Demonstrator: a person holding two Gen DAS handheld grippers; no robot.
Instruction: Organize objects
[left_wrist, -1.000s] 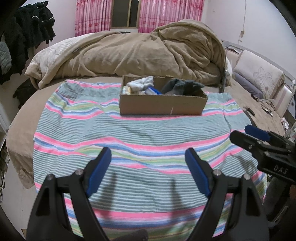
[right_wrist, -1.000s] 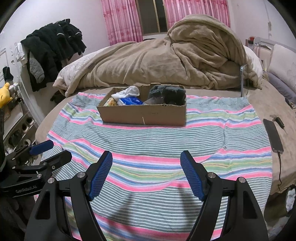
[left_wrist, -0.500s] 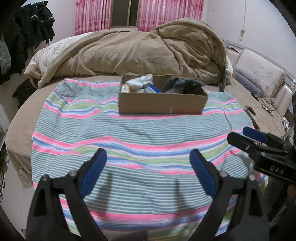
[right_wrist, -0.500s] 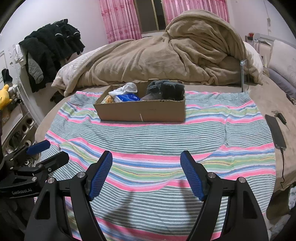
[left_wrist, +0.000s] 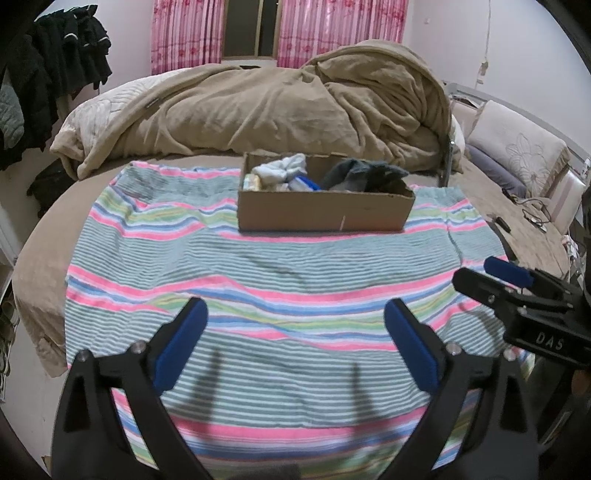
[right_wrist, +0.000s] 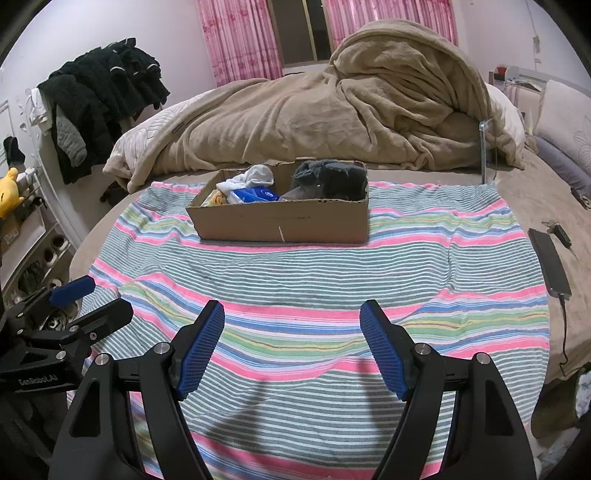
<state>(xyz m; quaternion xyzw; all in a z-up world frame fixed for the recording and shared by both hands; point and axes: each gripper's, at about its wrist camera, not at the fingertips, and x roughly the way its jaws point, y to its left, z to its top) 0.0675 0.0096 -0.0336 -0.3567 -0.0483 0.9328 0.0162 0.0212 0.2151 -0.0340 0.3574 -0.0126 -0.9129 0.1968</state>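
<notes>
Cardboard, brown, a shallow open-top box (left_wrist: 325, 212) sits on the far part of the pink, green and grey striped towel (left_wrist: 280, 266) spread over the round bed. Inside the box: a white-and-pale-blue bundle of socks (left_wrist: 280, 170) at the left, a blue plastic packet (right_wrist: 255, 194) beside it, something yellow in the left corner (right_wrist: 216, 198), and a dark grey pile of knit cloth (left_wrist: 364, 176) filling the right half. The rest of the towel shows no loose items.

My left gripper (left_wrist: 293, 341) hangs low over the near towel, blue pads spread wide, nothing between them. My right gripper (right_wrist: 291, 343) likewise: spread wide, empty, over the near stripes. Each shows at the edge of the other's view, well apart from the box.

Step in hand: unclear. Everything small already lies in the box with the towel bare around it, which fits a finished tidy-up; it fits equally a box waiting to be sorted or unpacked. The pictures don't settle which.

If anything gets picked, the soft socks and knit pile need a deep pinch into the fabric, and the box wall blocks a low approach, so come from above.

Off-task: tan blanket heap (left_wrist: 280, 107) behind, black phone (right_wrist: 550, 264) on the bed's right edge.
</notes>
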